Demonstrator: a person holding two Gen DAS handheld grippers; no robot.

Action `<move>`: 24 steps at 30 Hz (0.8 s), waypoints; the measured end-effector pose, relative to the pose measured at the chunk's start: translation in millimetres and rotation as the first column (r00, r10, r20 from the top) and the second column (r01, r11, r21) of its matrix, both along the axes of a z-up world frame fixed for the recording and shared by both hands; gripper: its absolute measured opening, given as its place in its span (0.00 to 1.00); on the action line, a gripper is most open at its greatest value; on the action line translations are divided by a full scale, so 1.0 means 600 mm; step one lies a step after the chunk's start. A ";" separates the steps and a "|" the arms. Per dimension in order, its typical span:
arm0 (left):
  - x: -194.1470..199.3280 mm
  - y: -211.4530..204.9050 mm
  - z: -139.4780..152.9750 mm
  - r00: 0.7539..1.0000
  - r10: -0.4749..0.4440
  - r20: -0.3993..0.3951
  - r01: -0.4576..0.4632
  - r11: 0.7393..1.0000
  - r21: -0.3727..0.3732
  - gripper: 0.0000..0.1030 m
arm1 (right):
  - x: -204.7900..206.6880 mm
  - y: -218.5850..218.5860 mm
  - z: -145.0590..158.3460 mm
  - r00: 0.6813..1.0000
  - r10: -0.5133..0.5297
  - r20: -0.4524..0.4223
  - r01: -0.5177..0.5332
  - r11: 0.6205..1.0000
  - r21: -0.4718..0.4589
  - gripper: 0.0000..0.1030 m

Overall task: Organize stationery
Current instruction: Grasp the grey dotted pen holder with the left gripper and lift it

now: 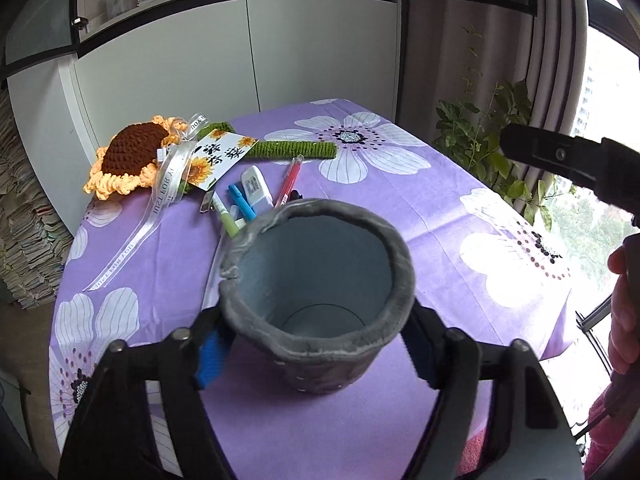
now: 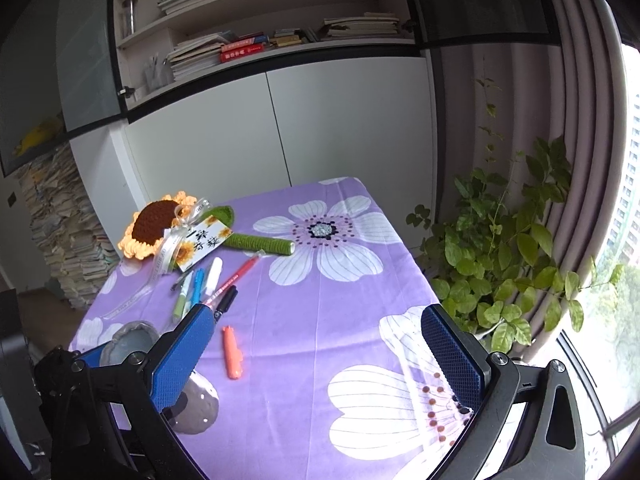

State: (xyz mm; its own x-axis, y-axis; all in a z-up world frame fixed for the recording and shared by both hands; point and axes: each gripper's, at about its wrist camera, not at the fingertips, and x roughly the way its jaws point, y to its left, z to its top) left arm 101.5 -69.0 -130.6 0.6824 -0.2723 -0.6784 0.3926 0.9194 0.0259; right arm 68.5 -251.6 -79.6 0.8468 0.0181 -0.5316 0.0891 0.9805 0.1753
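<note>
My left gripper (image 1: pixel 316 356) is shut on a grey plush pen holder (image 1: pixel 320 368), which stands upright and empty near the table's front edge; the holder also shows in the right wrist view (image 2: pixel 200 404), low on the left. Behind the holder lie several pens: a green one (image 1: pixel 226 218), a blue one (image 1: pixel 242 206), a white correction tape (image 1: pixel 256 190) and a red pen (image 1: pixel 289 182). In the right wrist view an orange marker (image 2: pixel 233 354) lies alone nearer, with a black pen (image 2: pixel 225 304) beyond it. My right gripper (image 2: pixel 320 360) is open and empty above the table.
A crocheted sunflower (image 1: pixel 132 156) with green stem, ribbon and card lies at the table's far left. The purple flowered cloth (image 2: pixel 340 300) covers the table. A leafy plant (image 2: pixel 500 272) and curtain stand to the right. White cabinets and bookshelves are behind.
</note>
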 end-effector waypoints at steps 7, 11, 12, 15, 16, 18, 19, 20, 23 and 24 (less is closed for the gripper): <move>0.005 0.068 0.032 0.996 0.054 0.067 -0.053 0.998 -0.021 0.68 | 0.023 -0.007 -0.017 0.999 -0.010 -0.044 0.011 1.000 0.010 1.00; 0.010 0.136 0.049 0.976 0.167 0.138 -0.169 0.986 0.005 0.68 | 0.039 0.005 -0.024 0.998 0.024 -0.066 -0.022 0.999 0.031 1.00; 0.014 0.151 0.048 0.969 0.196 0.149 -0.200 0.980 0.013 0.68 | 0.044 0.011 -0.026 0.997 0.038 -0.073 -0.035 0.999 0.038 1.00; 0.031 0.182 0.032 0.955 0.257 0.149 -0.266 0.963 0.045 0.68 | 0.060 0.036 -0.030 0.992 0.088 -0.095 -0.084 0.995 0.051 1.00; 0.035 0.188 0.026 0.954 0.262 0.144 -0.271 0.962 0.045 0.68 | 0.065 0.046 -0.031 0.989 0.106 -0.104 -0.101 0.994 0.050 1.00; 0.044 0.198 0.015 0.956 0.265 0.129 -0.271 0.962 0.037 0.68 | 0.074 0.071 -0.031 0.985 0.132 -0.114 -0.129 0.991 0.028 1.00; 0.049 0.202 0.011 0.957 0.263 0.121 -0.268 0.963 0.030 0.68 | 0.077 0.082 -0.030 0.984 0.138 -0.115 -0.138 0.990 0.009 0.96; 0.054 0.204 0.008 0.959 0.259 0.115 -0.264 0.964 0.022 0.68 | 0.081 0.094 -0.029 0.983 0.145 -0.116 -0.148 0.989 -0.013 0.89; 0.068 0.208 0.005 0.963 0.243 0.116 -0.246 0.969 0.006 0.68 | 0.096 0.121 -0.026 0.976 0.170 -0.133 -0.179 0.982 -0.054 0.67; 0.072 0.208 0.005 0.964 0.240 0.118 -0.242 0.970 0.003 0.68 | 0.102 0.129 -0.026 0.974 0.179 -0.140 -0.189 0.980 -0.060 0.61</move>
State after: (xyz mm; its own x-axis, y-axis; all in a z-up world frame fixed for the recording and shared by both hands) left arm 144.6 55.6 -127.8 0.8006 -0.0793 -0.5939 0.1532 0.9854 0.0749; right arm 129.6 -174.1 -95.3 0.7540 0.1243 -0.6450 -0.0762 0.9919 0.1021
